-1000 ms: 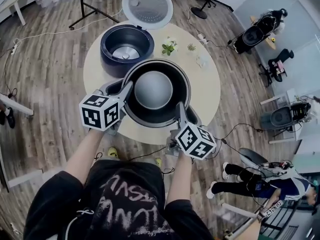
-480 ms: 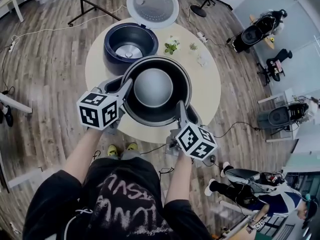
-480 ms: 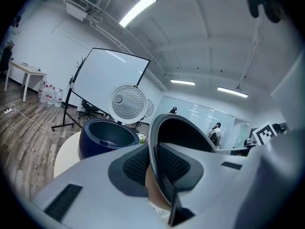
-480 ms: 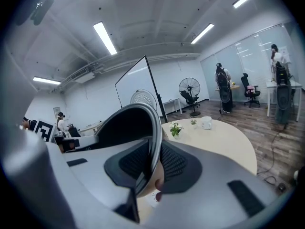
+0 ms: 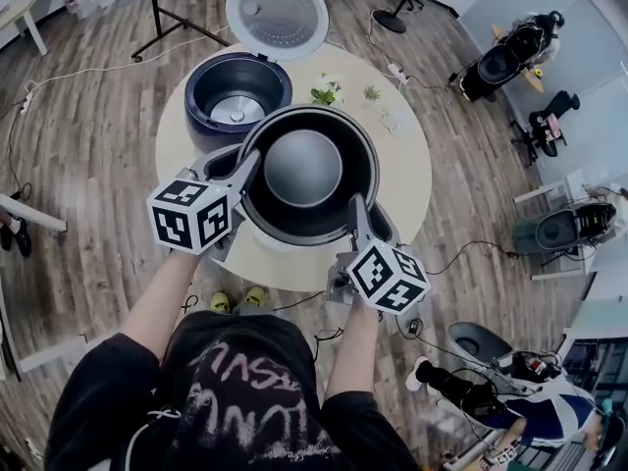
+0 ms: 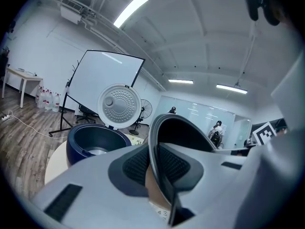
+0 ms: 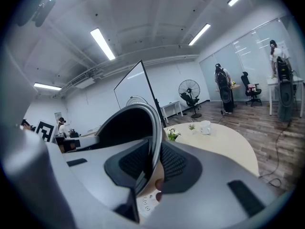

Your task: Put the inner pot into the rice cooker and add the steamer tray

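Note:
The dark inner pot hangs above the round table, held by its rim from both sides. My left gripper is shut on the pot's left rim, its ribbed pads pressing the thin metal edge. At the near right, my right gripper is shut on the rim in the same way. The navy rice cooker stands behind the pot at the table's far left, its round lid raised and its cavity empty. In the left gripper view the cooker shows beyond the pot. No steamer tray is visible.
The cream round table carries two small potted plants and a white mug behind the pot. A tripod stand and cables lie on the wood floor around the table. Chairs and other people are at the far right.
Both grippers have lifted the pot a little and carried it slightly toward the cooker. The grip on the rim is unchanged.

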A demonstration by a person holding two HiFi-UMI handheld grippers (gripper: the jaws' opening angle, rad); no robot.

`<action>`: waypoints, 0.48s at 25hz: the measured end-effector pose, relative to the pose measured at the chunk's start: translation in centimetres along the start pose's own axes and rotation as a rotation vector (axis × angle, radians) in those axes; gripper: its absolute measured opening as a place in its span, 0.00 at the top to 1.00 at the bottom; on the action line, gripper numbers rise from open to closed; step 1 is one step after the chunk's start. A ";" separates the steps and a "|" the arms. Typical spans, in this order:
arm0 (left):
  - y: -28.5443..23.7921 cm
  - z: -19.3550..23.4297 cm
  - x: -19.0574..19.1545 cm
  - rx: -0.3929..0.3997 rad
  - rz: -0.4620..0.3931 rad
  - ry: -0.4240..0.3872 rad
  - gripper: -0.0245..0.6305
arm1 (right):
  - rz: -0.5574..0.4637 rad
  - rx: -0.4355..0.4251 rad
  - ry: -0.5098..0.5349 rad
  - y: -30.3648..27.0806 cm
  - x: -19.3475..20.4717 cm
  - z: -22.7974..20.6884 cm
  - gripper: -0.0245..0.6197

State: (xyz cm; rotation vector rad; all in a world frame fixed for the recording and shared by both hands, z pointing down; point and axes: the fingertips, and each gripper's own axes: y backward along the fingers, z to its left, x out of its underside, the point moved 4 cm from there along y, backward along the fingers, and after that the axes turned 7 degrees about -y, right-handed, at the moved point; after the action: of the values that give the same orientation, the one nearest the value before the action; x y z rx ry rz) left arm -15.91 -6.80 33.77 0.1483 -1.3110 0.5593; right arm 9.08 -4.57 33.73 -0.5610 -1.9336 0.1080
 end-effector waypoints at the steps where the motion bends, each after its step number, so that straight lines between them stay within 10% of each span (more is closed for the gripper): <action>1: -0.5 -0.3 -0.2 -0.003 -0.001 -0.002 0.85 | -0.002 -0.005 -0.001 -0.2 -0.4 -0.4 0.84; 12: -3.1 -0.2 -2.5 -0.046 -0.020 -0.033 0.85 | -0.006 -0.072 -0.009 -3.1 -3.0 -1.6 0.84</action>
State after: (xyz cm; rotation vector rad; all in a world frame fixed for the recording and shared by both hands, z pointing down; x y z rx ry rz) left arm -14.63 -10.09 32.02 0.1332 -1.3517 0.5110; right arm 10.41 -8.93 32.90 -0.6028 -1.9540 0.0376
